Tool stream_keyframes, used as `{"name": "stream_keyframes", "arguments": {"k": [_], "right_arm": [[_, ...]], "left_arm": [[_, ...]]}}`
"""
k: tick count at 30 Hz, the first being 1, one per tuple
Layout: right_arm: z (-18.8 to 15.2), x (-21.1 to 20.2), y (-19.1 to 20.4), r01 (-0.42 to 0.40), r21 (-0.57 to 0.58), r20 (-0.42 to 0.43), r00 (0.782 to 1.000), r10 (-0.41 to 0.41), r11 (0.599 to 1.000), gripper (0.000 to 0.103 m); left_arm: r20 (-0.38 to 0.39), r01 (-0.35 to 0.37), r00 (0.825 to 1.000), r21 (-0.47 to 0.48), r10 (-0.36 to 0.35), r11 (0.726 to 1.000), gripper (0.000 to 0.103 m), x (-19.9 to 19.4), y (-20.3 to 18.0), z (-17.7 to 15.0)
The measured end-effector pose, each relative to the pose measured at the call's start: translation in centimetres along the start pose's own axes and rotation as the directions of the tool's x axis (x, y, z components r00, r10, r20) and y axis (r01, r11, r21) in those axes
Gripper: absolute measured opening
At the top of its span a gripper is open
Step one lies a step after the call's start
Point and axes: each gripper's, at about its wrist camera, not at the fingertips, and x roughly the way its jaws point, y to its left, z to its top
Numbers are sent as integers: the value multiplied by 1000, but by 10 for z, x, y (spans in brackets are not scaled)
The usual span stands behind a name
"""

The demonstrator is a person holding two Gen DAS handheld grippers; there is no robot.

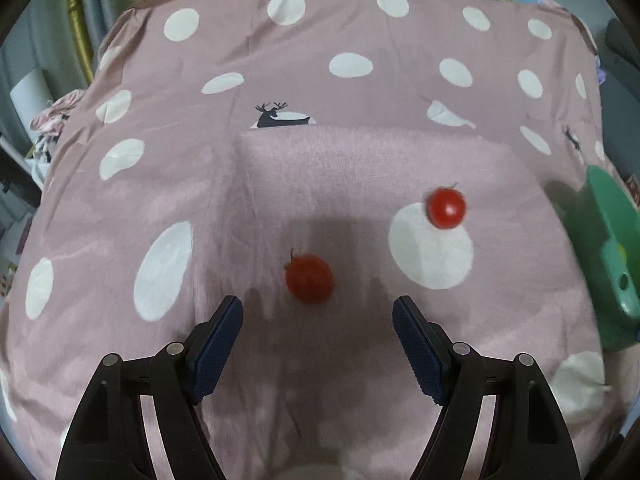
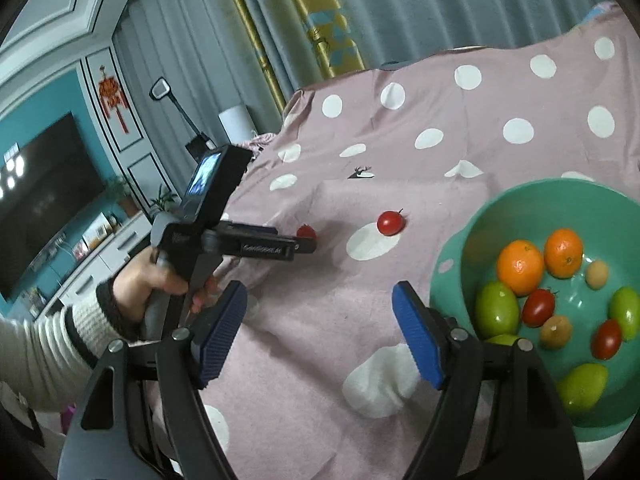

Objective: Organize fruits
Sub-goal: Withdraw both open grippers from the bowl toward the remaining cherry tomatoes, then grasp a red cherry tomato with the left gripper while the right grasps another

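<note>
Two red cherry tomatoes lie on the pink dotted cloth (image 1: pixel 360 160). The nearer tomato (image 1: pixel 309 278) sits just ahead of my left gripper (image 1: pixel 318 312), which is open, its blue pads apart and touching nothing. The other tomato (image 1: pixel 447 208) rests further right on a white dot. In the right wrist view my right gripper (image 2: pixel 320 296) is open and empty above the cloth, left of the green bowl (image 2: pixel 448 280). The left gripper (image 2: pixel 306 242) points at the nearer tomato (image 2: pixel 306 231), which it half hides; the far tomato (image 2: pixel 390 223) is in plain sight.
The green bowl (image 1: pixel 612 240) holds two oranges (image 2: pixel 520 266), several green fruits, red tomatoes and small brown fruits. A hand in a striped sleeve (image 2: pixel 140 292) holds the left gripper. Curtains (image 2: pixel 400 8) hang behind the table; a television (image 2: pixel 40 192) stands at the left.
</note>
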Motion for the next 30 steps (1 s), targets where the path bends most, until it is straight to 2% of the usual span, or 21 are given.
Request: {"name": "stream_keyframes", "arguments": {"k": [2, 5, 7, 14, 18, 21, 25, 28, 30], "right_arm": [[0, 0, 1, 2, -7, -1, 1000, -2, 1000, 76], [0, 2, 1, 6, -16, -5, 1000, -6, 1000, 76], [1, 4, 4, 8, -30, -11, 1000, -8, 1000, 76], [0, 11, 12, 7, -55, -39, 999, -10, 998, 76], [2, 22, 19, 23, -61, -68, 997, -28, 998, 76], [8, 33, 24, 28, -51, -91, 995, -32, 998, 76], [24, 59, 28, 97, -27, -129, 987, -99, 995, 76], [41, 88, 20, 184, 18, -188, 966, -177, 983, 75], [50, 110, 9, 253, 52, -233, 944, -234, 966, 75]], "left_arm": [[-15, 7, 1000, 19, -6, 1000, 62, 6, 0, 4], [-31, 4, 1000, 44, -2, 999, 56, 15, -1, 9], [-36, 7, 999, 47, -5, 999, 55, 19, 0, 10], [-30, 58, 998, 68, -56, 996, 27, 24, 2, 12], [-13, 93, 996, 66, -93, 993, 27, 23, 6, 9], [2, 138, 990, 30, -138, 990, 27, 22, 16, 11], [43, 189, 981, -8, -188, 982, 27, 15, 30, 15], [78, 218, 973, -5, -217, 976, 27, 9, 36, 15], [88, 232, 969, -6, -230, 973, 27, 9, 38, 15]]}}
